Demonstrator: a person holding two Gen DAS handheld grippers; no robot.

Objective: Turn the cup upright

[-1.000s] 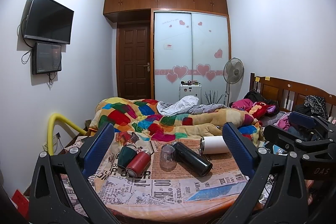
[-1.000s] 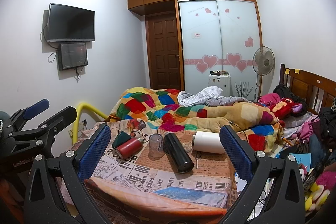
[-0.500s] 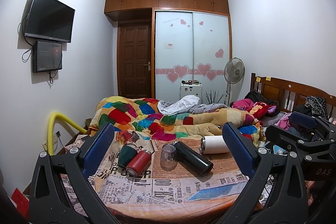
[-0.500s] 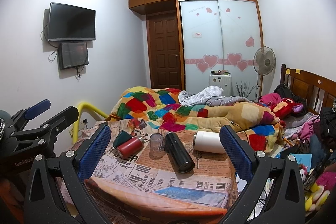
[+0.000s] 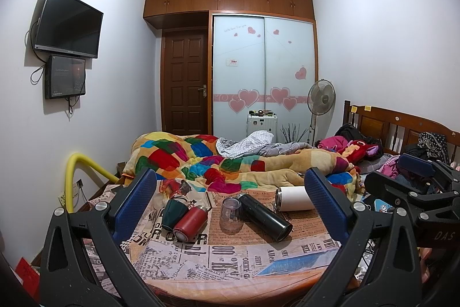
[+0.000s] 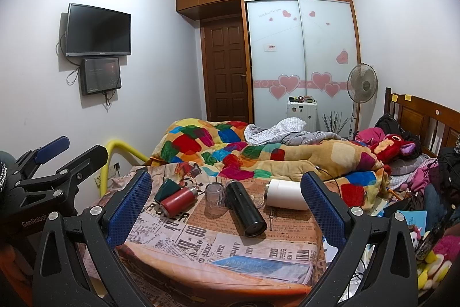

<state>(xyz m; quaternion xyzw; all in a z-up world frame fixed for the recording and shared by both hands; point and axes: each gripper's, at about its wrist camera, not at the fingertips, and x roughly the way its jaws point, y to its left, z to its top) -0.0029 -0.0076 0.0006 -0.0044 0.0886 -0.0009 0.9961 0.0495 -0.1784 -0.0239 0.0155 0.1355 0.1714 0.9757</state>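
Note:
Several cups lie on a newspaper-print table (image 5: pixel 230 255). A clear glass cup (image 5: pixel 231 215) (image 6: pixel 214 197) stands upside down at the middle. Left of it lie a dark green cup (image 5: pixel 171 213) (image 6: pixel 166 189) and a red flask (image 5: pixel 190 223) (image 6: pixel 178 202). A black flask (image 5: pixel 263 216) (image 6: pixel 245 207) lies to its right, and a white cup (image 5: pixel 293 198) (image 6: pixel 284 194) lies on its side farther right. My left gripper (image 5: pixel 230 209) and right gripper (image 6: pixel 225 209) are both open, empty and held back from the table, short of the cups.
A bed with a colourful quilt (image 5: pixel 201 160) lies behind the table. A yellow padded rail (image 5: pixel 74 171) stands at the left. Clothes and toys (image 6: pixel 402 146) pile up at the right by the wooden headboard (image 5: pixel 388 125). A fan (image 5: pixel 321 99) stands by the wardrobe.
Both views have shifted very slightly. The cups have not moved and both grippers stay open.

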